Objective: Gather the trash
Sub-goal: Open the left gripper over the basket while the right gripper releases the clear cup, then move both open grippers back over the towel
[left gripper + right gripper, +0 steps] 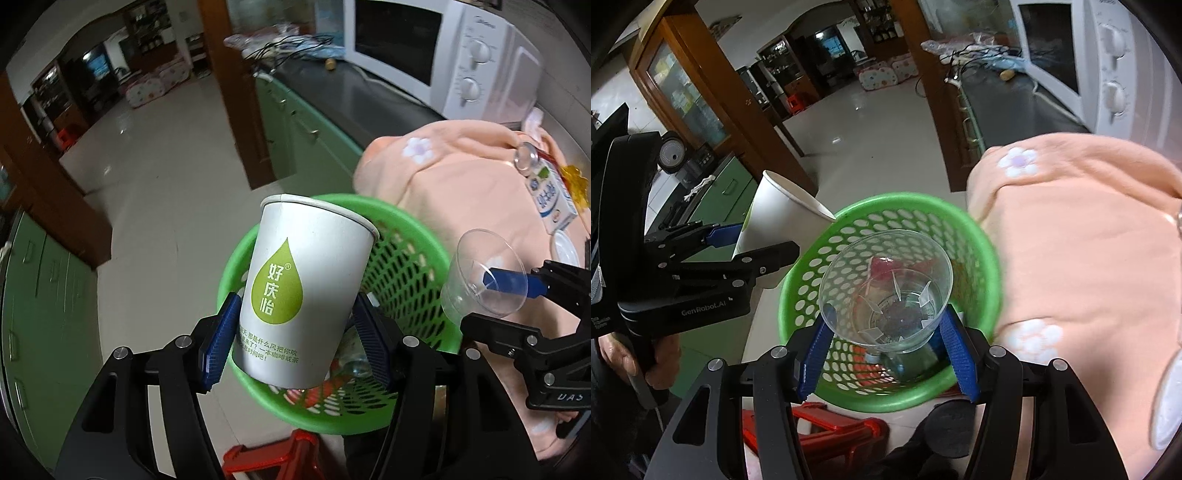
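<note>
Left gripper (295, 332) clamped on a white paper cup (310, 291) with a green drop logo, blue pads pressed against both sides of the cup's lower half; cup tilted, mouth pointing up and away, held directly above the near rim of a green perforated basket (402, 269). Right gripper (886, 350) set around a clear plastic cup (886, 291), held mouth toward the camera over the basket's opening; blue fingers (955, 354) close at both sides of the cup's lower part, left one behind the clear wall, contact on the right side not clearly confirmed, so firm clamp or loosened hold cannot be told. Basket resting on a red plastic stool (827, 432), already containing several items at the bottom, among them something red and something clear, not identifiable. Peach cloth with white flower prints (461, 206) spread just beside the basket on the right, touching or overlapping its rim. On the cloth, far right in the left wrist view: a small carton (550, 195), a yellow wrapper (574, 184), a white lid (563, 247). White microwave (436, 48) on a dark counter (351, 96) behind. Hand (639, 362) gripping the left device's handle visible at lower left in the right wrist view.
</note>
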`<state>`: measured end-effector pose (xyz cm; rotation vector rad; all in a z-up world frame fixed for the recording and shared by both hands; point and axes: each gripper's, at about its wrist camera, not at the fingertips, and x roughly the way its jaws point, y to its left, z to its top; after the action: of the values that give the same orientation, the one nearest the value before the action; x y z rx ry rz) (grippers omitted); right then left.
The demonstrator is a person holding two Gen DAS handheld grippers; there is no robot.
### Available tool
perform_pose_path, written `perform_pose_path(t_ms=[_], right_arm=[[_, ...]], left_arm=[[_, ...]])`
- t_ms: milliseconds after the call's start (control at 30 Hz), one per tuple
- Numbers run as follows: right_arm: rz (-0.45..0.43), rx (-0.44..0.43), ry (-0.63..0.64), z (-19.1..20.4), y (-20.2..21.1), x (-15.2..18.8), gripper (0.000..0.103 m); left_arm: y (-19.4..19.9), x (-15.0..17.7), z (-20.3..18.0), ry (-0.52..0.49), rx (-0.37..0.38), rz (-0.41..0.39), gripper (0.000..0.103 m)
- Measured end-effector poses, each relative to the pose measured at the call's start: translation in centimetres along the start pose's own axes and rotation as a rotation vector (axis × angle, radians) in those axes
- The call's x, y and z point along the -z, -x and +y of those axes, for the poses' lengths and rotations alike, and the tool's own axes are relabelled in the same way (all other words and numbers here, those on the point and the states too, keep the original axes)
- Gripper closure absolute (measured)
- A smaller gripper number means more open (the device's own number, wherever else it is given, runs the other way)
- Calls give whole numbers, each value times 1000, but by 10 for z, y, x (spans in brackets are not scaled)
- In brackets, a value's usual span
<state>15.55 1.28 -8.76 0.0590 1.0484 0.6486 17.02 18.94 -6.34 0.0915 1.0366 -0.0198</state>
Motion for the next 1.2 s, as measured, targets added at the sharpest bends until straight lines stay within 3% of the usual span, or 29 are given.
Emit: perform_pose_path(t_ms=[67,200,267,367,567,867,1200], right_arm=[[-8,-8,-7,0,-2,0,33],[-14,-15,-21,-3,1,2,31],[-21,-9,-22,-5,3,2,29],[-36,6,-27,-7,13,6,27],[-82,97,-38,-26,47,21,24],[-140,294,-158,-93,117,68,19],[-164,400,-317,-166,160,118,16]], left_arm=[[-4,3,5,19,-6,16,39],[-9,7,9,42,-9,33,38],[-10,8,10,48,-7,39,30],[-8,7,5,48,-1,27,28],[1,4,-12,36,20,6,22],[16,-7,-83,-31,114,-30,16],[24,-29,-180,-151,208,-46,11]])
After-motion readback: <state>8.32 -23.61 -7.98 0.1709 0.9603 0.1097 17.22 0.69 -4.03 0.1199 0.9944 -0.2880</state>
